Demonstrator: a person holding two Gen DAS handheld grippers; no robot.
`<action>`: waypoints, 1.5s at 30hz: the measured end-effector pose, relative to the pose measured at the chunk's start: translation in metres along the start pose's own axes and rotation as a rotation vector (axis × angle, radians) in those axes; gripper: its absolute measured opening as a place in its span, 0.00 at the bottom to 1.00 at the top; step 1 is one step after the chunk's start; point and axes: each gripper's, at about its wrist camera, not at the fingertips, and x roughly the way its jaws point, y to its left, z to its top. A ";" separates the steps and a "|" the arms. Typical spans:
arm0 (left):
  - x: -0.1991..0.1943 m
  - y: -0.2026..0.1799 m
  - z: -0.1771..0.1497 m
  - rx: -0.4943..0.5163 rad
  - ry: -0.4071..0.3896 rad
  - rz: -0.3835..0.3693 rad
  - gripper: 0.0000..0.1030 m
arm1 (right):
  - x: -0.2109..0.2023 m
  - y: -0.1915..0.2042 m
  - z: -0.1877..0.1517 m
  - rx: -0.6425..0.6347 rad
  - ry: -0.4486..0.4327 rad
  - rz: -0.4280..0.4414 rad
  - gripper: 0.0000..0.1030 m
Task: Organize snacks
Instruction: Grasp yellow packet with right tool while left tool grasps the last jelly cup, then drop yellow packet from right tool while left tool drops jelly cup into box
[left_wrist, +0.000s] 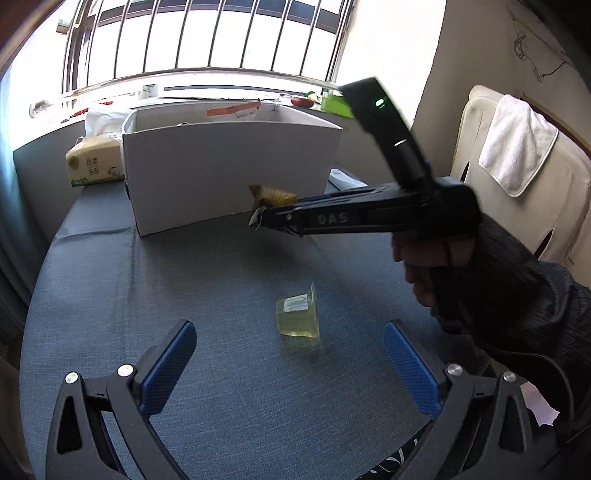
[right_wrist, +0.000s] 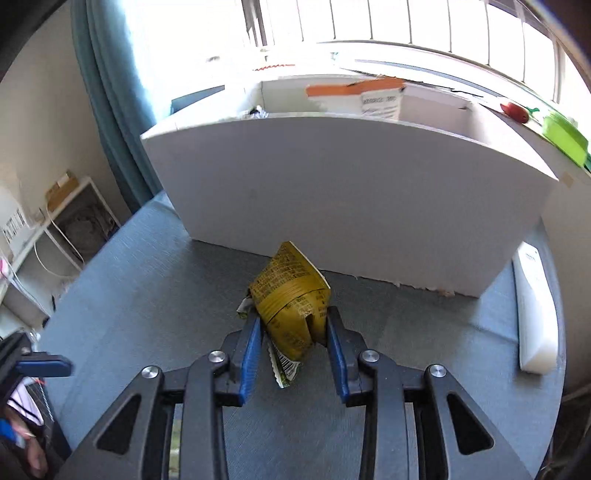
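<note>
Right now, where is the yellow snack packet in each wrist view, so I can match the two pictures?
Left wrist view: the yellow snack packet sits just above picture centre, pinched at the tip of the right gripper, in front of the white box.
Right wrist view: the packet is at lower centre, clamped in the right gripper.
Shared landmark: the white box on the blue tablecloth.

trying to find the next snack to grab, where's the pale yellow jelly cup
In the left wrist view the jelly cup lies on the blue tablecloth, ahead of the open left gripper, nearer than the white box.
</note>
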 end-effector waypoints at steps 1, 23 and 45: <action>0.007 -0.001 0.002 0.015 0.020 0.006 1.00 | -0.011 -0.001 -0.005 0.013 -0.018 0.006 0.35; 0.032 0.007 0.018 0.022 0.027 0.005 0.31 | -0.131 -0.023 -0.090 0.227 -0.211 0.064 0.35; 0.031 0.072 0.238 -0.037 -0.263 0.129 0.31 | -0.097 -0.076 0.111 0.272 -0.353 0.021 0.36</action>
